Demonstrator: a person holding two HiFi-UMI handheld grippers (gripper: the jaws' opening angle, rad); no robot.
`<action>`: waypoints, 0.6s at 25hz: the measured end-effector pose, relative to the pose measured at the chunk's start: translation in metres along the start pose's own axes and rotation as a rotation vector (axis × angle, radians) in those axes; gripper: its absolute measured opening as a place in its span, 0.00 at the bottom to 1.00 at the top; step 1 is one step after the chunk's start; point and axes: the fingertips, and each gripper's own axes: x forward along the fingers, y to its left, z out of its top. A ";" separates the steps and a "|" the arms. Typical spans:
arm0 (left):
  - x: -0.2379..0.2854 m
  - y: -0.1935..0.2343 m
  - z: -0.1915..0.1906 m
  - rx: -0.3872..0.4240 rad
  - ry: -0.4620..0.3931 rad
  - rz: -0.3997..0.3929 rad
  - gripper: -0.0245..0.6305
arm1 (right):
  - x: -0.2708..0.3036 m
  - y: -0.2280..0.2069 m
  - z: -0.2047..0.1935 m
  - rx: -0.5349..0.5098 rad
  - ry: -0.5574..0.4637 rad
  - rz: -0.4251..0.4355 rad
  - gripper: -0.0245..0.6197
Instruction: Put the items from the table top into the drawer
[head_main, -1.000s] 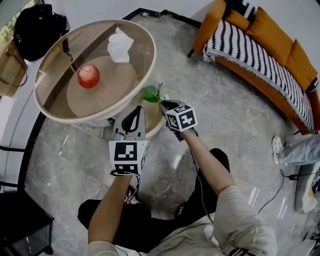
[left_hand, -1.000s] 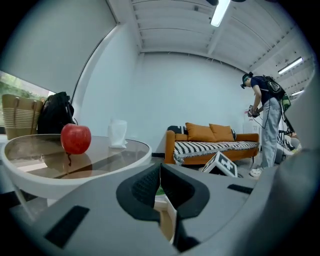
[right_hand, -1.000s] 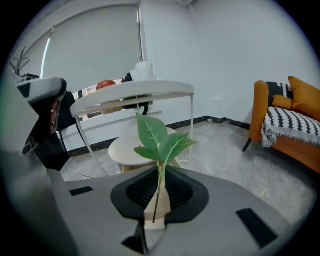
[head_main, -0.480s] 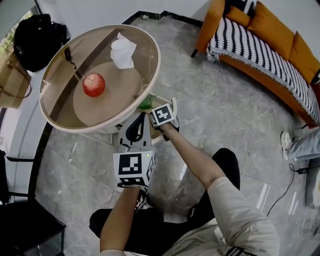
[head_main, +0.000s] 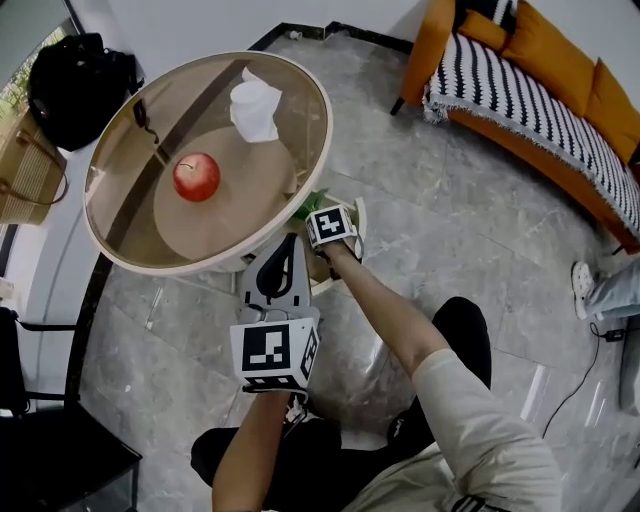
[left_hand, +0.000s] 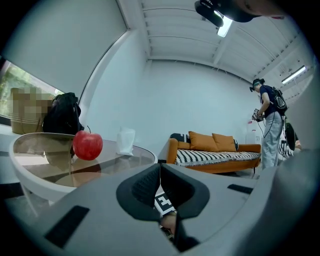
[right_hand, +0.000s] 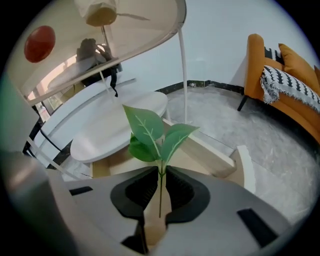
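The right gripper (right_hand: 160, 172) is pinching the leafy sprig (right_hand: 150, 132) by its thin stem, leaves pointing away from the fingers. The open drawer (right_hand: 215, 155) is waiting just below, under the worktop (head_main: 150, 225). The left gripper (left_hand: 160, 167) is hanging back, fingers together, holding nothing.

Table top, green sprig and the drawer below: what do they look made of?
The table top: clear tinted glass, glossy; the shelf below shows through it.
The green sprig: probably plastic or fabric, matte; its veins look printed and the stem is wire-thin.
The drawer: pale wood or wood-look board, smooth; I cannot tell which.
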 end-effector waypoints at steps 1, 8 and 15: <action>-0.001 0.001 0.002 0.000 -0.005 0.004 0.07 | 0.001 0.002 0.000 0.012 -0.007 0.012 0.14; -0.002 0.008 0.003 -0.006 -0.009 0.025 0.07 | 0.003 0.012 0.000 0.022 -0.044 0.075 0.23; 0.000 0.001 0.000 -0.003 0.013 0.028 0.07 | -0.010 0.018 0.006 0.003 -0.064 0.119 0.29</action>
